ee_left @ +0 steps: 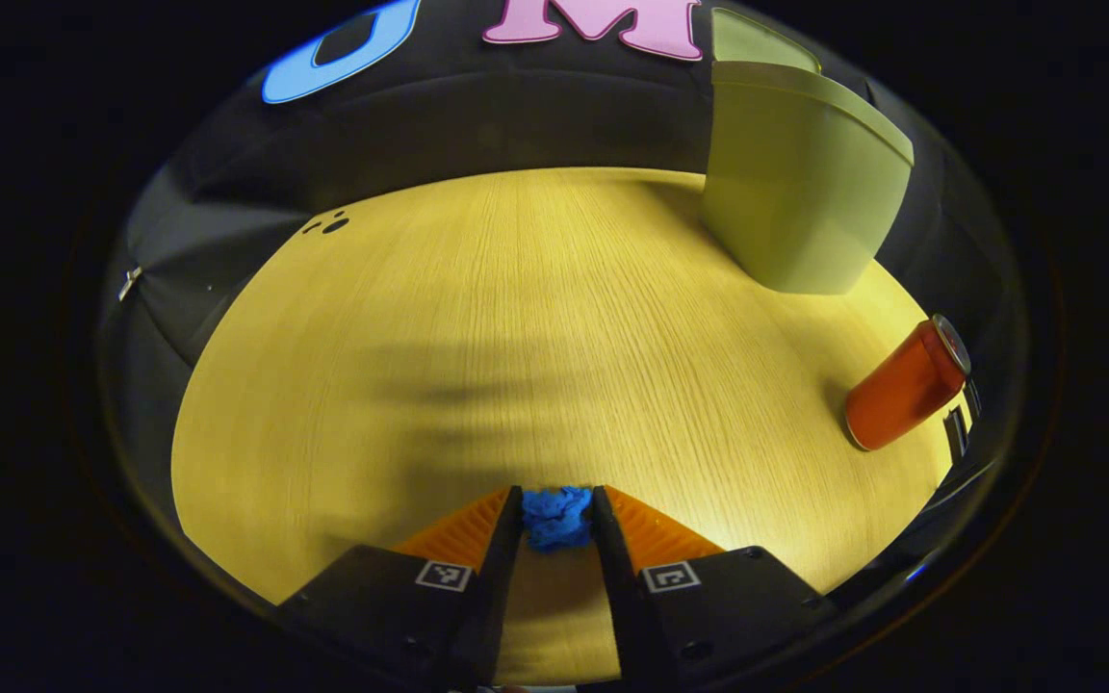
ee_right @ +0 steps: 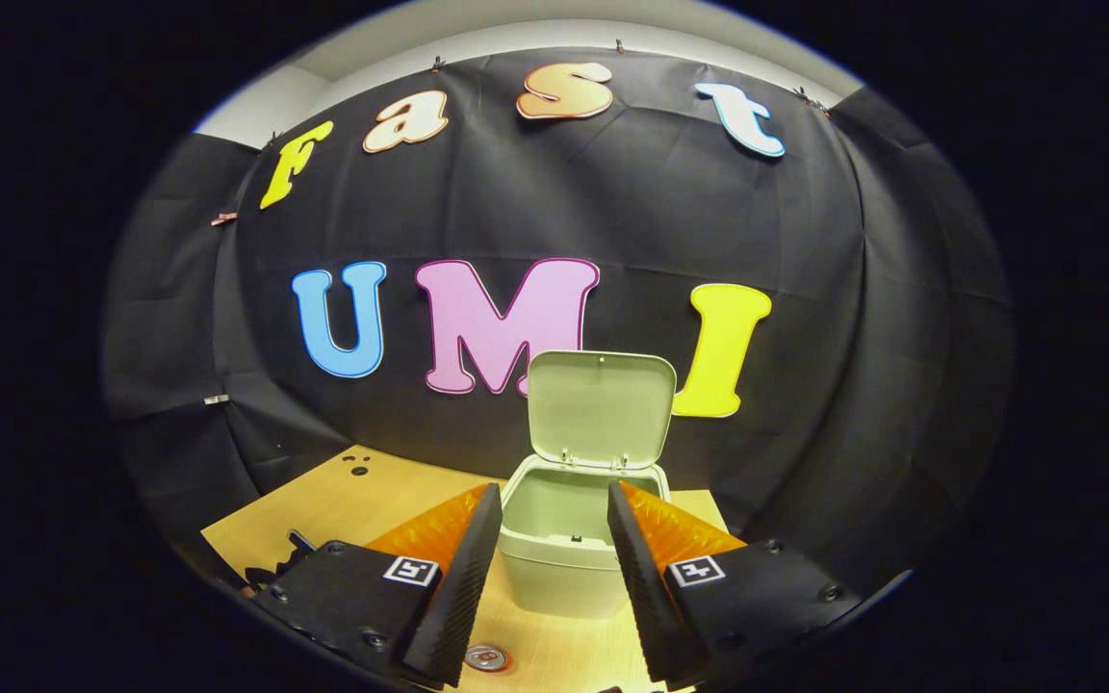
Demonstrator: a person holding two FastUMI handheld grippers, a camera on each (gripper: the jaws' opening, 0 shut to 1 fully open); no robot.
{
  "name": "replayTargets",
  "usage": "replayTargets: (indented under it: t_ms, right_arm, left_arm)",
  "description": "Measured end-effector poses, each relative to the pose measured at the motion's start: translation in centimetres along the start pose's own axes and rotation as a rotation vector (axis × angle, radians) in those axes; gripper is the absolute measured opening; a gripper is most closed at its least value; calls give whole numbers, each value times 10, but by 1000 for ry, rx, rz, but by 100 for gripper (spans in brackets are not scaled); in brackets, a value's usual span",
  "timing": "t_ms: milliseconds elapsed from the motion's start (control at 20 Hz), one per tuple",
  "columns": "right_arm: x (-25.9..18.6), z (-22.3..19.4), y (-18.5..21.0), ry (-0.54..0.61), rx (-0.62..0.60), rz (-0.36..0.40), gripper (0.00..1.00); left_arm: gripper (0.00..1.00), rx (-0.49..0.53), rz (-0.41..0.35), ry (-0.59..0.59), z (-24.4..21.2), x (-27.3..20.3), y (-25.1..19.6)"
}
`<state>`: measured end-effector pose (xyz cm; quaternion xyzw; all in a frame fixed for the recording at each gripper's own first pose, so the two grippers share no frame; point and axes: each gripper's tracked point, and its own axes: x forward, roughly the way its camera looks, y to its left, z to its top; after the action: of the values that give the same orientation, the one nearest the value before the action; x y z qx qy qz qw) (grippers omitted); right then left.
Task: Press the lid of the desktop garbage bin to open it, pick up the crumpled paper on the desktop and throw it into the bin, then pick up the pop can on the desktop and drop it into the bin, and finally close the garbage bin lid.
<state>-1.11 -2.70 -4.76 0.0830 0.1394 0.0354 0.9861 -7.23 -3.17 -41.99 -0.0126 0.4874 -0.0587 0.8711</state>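
Note:
A blue crumpled paper [ee_left: 557, 522] sits between the fingertips of my left gripper [ee_left: 557, 495], whose two fingers press on its sides just over the wooden desktop [ee_left: 477, 318]. The pale green bin [ee_left: 795, 183] stands at the far right of the left gripper view, and a red pop can [ee_left: 904, 388] stands nearer on the right. In the right gripper view the bin [ee_right: 564, 563] is straight ahead with its lid [ee_right: 600, 409] raised upright and its inside bare. My right gripper [ee_right: 554, 489] is open, held above and before the bin. The can's top [ee_right: 487, 657] shows below its fingers.
The black cloth wall runs behind the desktop. Several small dark dots [ee_left: 328, 224] mark the far left of the wood. A dark object [ee_right: 275, 568] shows at the desktop's left edge in the right gripper view; what it is I cannot tell.

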Motion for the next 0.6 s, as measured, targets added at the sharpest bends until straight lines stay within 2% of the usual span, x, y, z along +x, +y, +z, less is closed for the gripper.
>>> replayTargets:
  t_ms: [250, 600]
  right_arm:
    - [2, -4, 4, 7, 2, 7, 71]
    - [6, -13, 9, 26, -3, 23, 71]
  left_arm:
    - [41, 0, 4, -28, 12, -8, 6]
    - [42, -64, -38, -155, 81, -43, 4]
